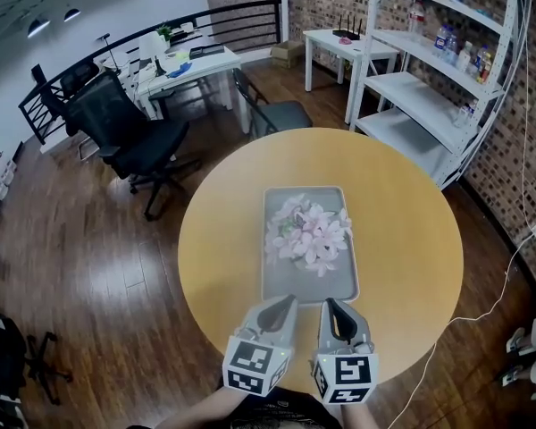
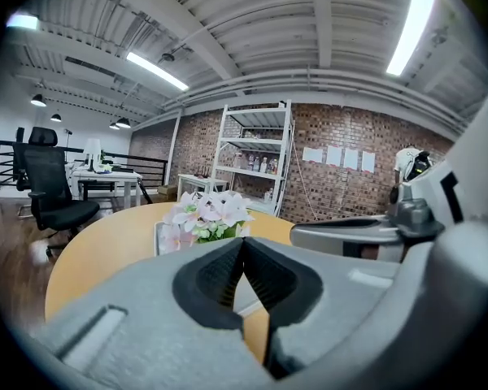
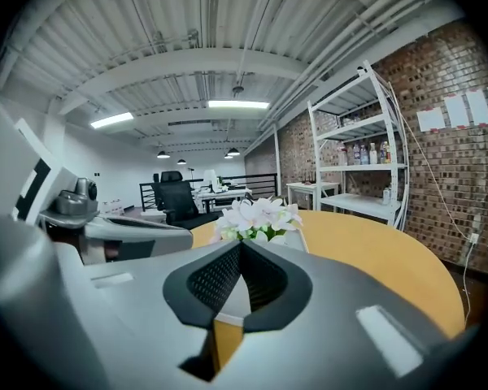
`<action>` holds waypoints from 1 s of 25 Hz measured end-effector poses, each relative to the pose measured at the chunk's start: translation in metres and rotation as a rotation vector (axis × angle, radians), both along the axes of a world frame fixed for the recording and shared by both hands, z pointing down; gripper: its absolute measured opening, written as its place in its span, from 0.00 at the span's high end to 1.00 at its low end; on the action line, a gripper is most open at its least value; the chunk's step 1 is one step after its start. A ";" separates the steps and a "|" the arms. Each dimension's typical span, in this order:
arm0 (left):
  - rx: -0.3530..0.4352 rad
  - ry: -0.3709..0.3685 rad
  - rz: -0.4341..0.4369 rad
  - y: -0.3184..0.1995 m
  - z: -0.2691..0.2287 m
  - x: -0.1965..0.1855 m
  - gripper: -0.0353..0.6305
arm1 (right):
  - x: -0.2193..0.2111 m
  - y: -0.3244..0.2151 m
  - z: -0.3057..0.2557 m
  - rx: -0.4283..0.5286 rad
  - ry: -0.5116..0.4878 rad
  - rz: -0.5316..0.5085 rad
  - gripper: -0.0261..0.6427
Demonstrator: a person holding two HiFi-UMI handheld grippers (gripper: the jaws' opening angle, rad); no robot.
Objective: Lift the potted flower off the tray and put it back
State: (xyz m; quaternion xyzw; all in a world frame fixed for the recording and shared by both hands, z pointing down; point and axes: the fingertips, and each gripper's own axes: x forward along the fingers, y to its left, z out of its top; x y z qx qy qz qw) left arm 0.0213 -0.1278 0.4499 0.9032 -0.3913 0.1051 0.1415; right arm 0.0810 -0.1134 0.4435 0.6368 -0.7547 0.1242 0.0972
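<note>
Potted flower (image 1: 308, 233) sat mid-tray (image 1: 286, 286) on worktop (image 1: 402, 231), straight ahead of both tools and apart from them. Left tool (image 1: 283, 304) and right tool (image 1: 333, 306) were side by side at the tray's near end, jaws closed on nothing. Neither looked clearly nearer. Tray's long axis ran away from them.

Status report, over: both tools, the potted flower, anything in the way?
Left tool shut, empty. Right tool shut, empty. Potted flower on tray, untouched. Path clear.
</note>
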 end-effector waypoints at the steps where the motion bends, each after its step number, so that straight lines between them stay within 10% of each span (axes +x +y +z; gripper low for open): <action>1: 0.002 0.000 0.003 0.003 0.000 0.002 0.94 | -0.001 0.003 0.001 -0.003 -0.004 -0.011 0.96; 25: 0.006 -0.048 0.009 0.018 0.006 0.009 0.94 | -0.017 0.014 0.003 -0.006 -0.079 -0.099 0.96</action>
